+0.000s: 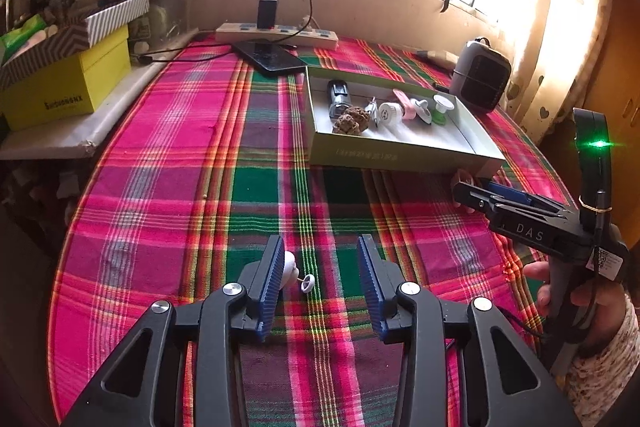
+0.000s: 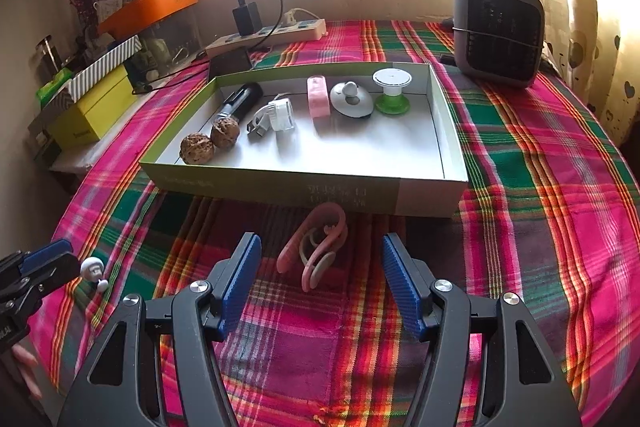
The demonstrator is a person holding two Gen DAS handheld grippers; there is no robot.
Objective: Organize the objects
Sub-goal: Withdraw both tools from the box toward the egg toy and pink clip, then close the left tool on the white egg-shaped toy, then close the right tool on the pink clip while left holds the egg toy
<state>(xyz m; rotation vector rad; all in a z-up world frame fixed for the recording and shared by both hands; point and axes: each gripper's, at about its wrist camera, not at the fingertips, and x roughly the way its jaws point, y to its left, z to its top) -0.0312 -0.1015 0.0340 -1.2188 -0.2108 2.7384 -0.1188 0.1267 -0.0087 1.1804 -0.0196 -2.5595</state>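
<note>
A shallow green box [image 2: 280, 183] [image 1: 400, 157] on the plaid cloth holds two walnuts [image 2: 210, 141], a black tube, a white plug, a pink piece, a grey lid and a green-and-white spool [image 2: 392, 89]. A pink clip [image 2: 316, 247] lies on the cloth in front of the box, between and just beyond my open right gripper's [image 2: 320, 275] fingers. A small white figure [image 1: 294, 271] [image 2: 94, 271] lies by my open left gripper's [image 1: 320, 267] left finger, apart from the pads. The right gripper also shows in the left wrist view [image 1: 468, 195].
A grey heater [image 2: 500, 31] stands behind the box at the right. A power strip [image 1: 276, 35] with a charger and a dark phone [image 1: 272, 59] lie at the far edge. Yellow and striped boxes [image 1: 64, 83] are stacked at the left.
</note>
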